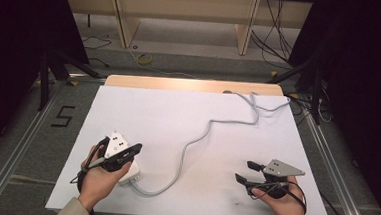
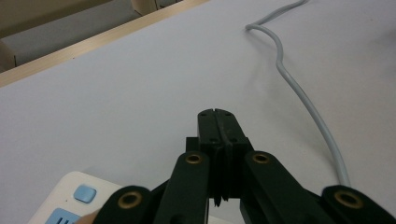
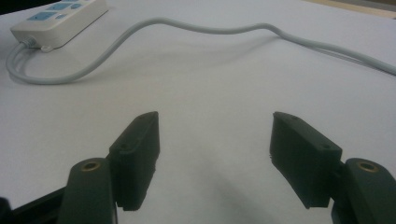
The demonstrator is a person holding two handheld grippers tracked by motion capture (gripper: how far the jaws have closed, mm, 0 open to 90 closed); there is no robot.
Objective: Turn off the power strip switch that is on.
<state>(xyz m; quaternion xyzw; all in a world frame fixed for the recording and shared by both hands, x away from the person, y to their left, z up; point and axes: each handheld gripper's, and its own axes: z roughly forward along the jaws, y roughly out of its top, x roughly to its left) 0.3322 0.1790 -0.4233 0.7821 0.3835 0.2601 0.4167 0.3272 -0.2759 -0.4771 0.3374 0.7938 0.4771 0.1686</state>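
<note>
A white power strip [image 1: 131, 174] with blue switches lies on the white table [image 1: 168, 116] near the front left; it also appears in the left gripper view [image 2: 70, 198] and the right gripper view [image 3: 60, 18]. Its grey cable [image 1: 196, 138] loops off its end and snakes toward the table's back right. My left gripper [image 1: 137, 147] hovers just over the strip, jaws shut with nothing between them [image 2: 217, 116]. My right gripper [image 1: 244, 172] sits near the front right, jaws wide open [image 3: 215, 154] over bare tabletop.
The grey cable [image 2: 303, 93] crosses the middle of the table and drops over the far edge. Beyond the table are a wooden shelf frame [image 1: 184, 17], loose floor cables [image 1: 278, 37] and dark stands on both sides.
</note>
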